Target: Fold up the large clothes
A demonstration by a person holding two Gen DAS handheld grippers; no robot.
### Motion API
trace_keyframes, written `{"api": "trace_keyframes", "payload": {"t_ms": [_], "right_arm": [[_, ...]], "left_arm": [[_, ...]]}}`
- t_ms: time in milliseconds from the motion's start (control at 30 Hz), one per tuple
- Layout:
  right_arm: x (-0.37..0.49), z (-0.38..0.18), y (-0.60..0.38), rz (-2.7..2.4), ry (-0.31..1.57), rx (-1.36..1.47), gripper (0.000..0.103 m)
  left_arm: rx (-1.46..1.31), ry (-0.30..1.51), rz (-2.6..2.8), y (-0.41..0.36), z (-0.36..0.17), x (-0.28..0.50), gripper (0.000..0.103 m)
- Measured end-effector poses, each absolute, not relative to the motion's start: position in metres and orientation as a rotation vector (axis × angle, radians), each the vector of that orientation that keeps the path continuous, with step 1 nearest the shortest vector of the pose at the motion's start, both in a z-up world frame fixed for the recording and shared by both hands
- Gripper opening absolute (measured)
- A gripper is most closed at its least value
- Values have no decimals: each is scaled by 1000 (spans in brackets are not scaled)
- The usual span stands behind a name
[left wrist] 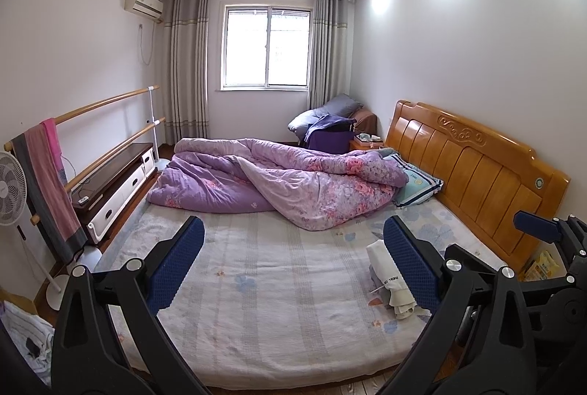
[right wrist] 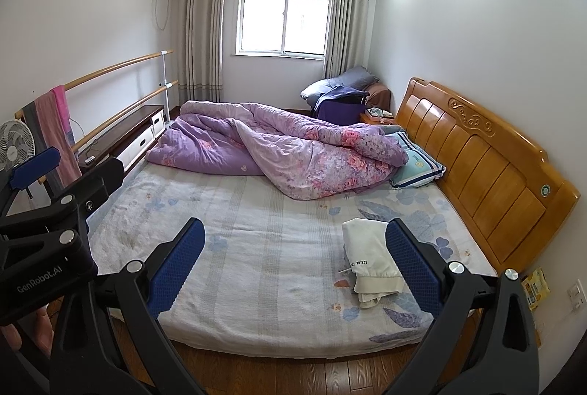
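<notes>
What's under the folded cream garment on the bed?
A grey cloth edge peeks out beneath the cream garment, both lying on the floral bedsheet. How far it extends underneath is hidden.

"GenRobot.AI" stands in pale letters on the black body of the left gripper (right wrist: 35,160), at nine o'clock in the right wrist view. The folded cream garment (right wrist: 370,257) on the bed, at four o'clock, bears small dark print ending in "THINGS"; its first word is too small to read.
</notes>
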State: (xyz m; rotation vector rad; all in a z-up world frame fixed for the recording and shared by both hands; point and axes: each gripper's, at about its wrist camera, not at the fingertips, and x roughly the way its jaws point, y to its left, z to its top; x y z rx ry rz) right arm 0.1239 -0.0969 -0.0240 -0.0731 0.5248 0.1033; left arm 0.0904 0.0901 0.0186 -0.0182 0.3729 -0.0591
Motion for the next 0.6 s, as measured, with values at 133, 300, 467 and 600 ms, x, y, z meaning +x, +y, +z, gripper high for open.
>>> {"api": "trace_keyframes", "payload": {"t_ms": [133,300,467,600], "right_arm": [[128,-26,-106,110,534,-74,95],[134,-28,-116,118,547,-75,95],[143,-34,-126,117,566,-75,95],[154,-40,-128,120,586,-82,95]], "left_arm": [[-19,384,-56,82,11,97,98],[-25,401,-58,72,4,108,98],[-41,428,-74,66,-5,122,98],[-52,450,-78,65,-17,131,98]]}}
